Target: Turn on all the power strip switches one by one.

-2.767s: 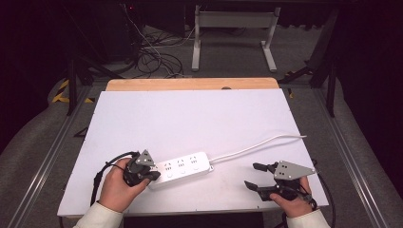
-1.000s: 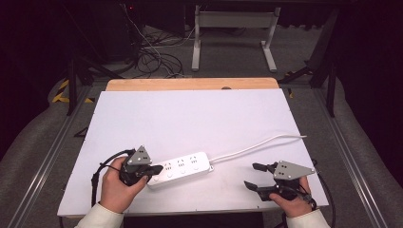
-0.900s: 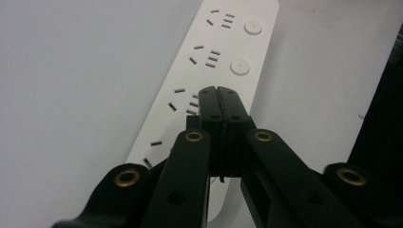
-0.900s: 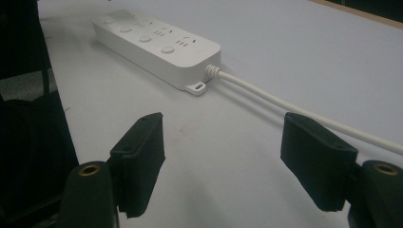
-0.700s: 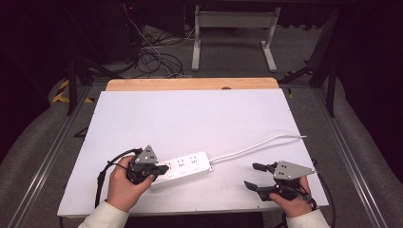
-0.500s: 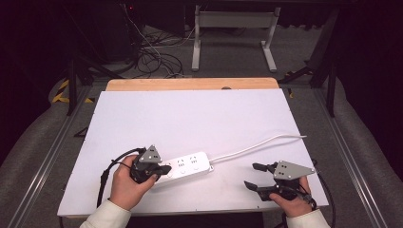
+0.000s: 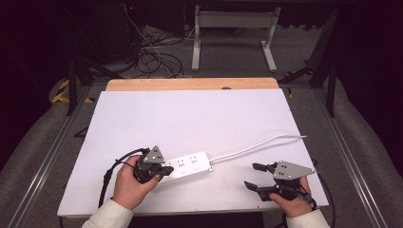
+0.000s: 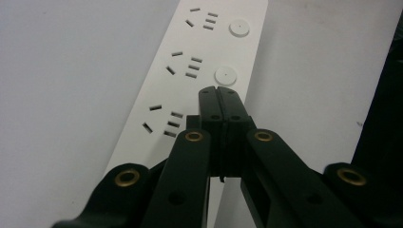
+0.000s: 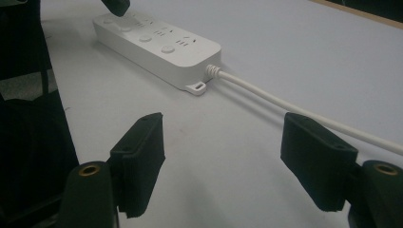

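- High view: the left hand (image 7: 127, 186) is covering much of the left gripper (image 7: 164, 169) and the near-left end of the white power strip (image 7: 189, 165), which is lying on the white table (image 7: 190, 118) toward its front edge. The strip's white cable (image 7: 259, 146) is running off to the right across the table. The right hand (image 7: 294, 204) is sitting low at the table's front right, partly cut off by the frame's bottom edge, and is holding the right gripper (image 7: 253, 175) pointed left, well apart from the strip.
- Left gripper view: the left gripper's jaws are pressing together with nothing between them, their tips (image 8: 219, 90) hanging just over the strip (image 8: 190, 76) beside a round button (image 8: 225, 75); whether they are touching it is hard to tell. The strip's near end is hiding behind the jaws.
- Right gripper view: the right gripper (image 9: 221, 142) is standing spread wide and empty above the bare table, with the cable (image 9: 294, 111) passing behind its right jaw. The strip (image 9: 157, 45) is lying farther off, and the left gripper's tip (image 9: 116, 5) is cut off at the top edge.
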A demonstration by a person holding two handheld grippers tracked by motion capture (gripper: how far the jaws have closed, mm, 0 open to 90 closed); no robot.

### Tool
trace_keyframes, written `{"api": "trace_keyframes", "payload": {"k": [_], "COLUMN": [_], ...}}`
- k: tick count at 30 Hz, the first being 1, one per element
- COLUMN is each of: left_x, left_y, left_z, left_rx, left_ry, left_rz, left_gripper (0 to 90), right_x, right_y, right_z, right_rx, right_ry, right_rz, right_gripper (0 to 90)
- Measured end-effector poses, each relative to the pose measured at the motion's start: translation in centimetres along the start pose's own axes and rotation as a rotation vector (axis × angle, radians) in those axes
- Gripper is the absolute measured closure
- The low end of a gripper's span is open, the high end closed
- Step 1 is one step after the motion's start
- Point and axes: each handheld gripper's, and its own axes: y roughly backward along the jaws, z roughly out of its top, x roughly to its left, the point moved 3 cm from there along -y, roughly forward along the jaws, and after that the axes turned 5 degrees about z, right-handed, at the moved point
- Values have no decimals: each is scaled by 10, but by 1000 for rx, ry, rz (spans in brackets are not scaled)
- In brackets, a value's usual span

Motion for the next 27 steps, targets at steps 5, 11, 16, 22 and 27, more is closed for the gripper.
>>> {"api": "trace_keyframes", "payload": {"k": [5, 11, 16, 22, 27], "left_x": [0, -1, 0, 0, -1], "left_y": [-3, -8, -10, -11, -12], "left_z": [-1, -2, -3, -3, -4], "left_rx": [9, 30, 37, 41, 44], "left_ry": [-3, -19, -21, -26, -26], "left_rz": [1, 16, 19, 23, 24], "left_gripper": [898, 897, 897, 897, 897], "right_x": [0, 0, 0, 0, 0], "right_y": [0, 0, 0, 0, 0], "right_z": [0, 0, 0, 0, 0], "right_rx": [1, 1, 3, 6, 4], "right_ry": [3, 3, 5, 6, 4], "right_rz": [1, 0, -1, -3, -1], "right_gripper": [317, 317, 316, 315, 315]}}
